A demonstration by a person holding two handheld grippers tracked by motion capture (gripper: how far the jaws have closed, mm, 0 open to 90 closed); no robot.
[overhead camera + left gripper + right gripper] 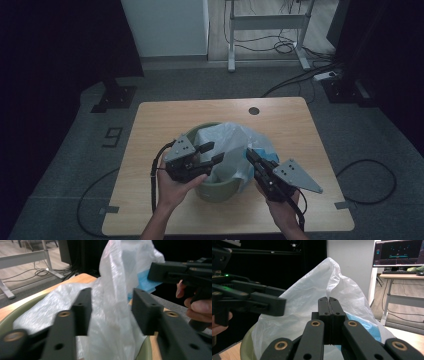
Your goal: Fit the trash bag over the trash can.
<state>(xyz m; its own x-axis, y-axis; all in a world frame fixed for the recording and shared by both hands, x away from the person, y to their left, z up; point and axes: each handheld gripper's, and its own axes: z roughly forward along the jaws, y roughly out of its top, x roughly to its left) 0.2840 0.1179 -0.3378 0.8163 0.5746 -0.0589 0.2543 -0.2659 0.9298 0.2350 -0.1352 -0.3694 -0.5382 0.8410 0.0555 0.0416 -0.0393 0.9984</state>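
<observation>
Dim room, light wooden worktop (165,120). My right claw (329,300) is pinched tight on the thin translucent white plastic bag (312,302) w/ the blue patch; left claw (110,310) is half open, film between the jaws but not gripped. Imo a hard pull could rip it or tip the round olive-green plastic bin (220,187).

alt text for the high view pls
A person's two hands hold grippers over a green bin lined with a white plastic bag on a wooden table. The left gripper is open at the bag; the right gripper pinches its edge.
</observation>
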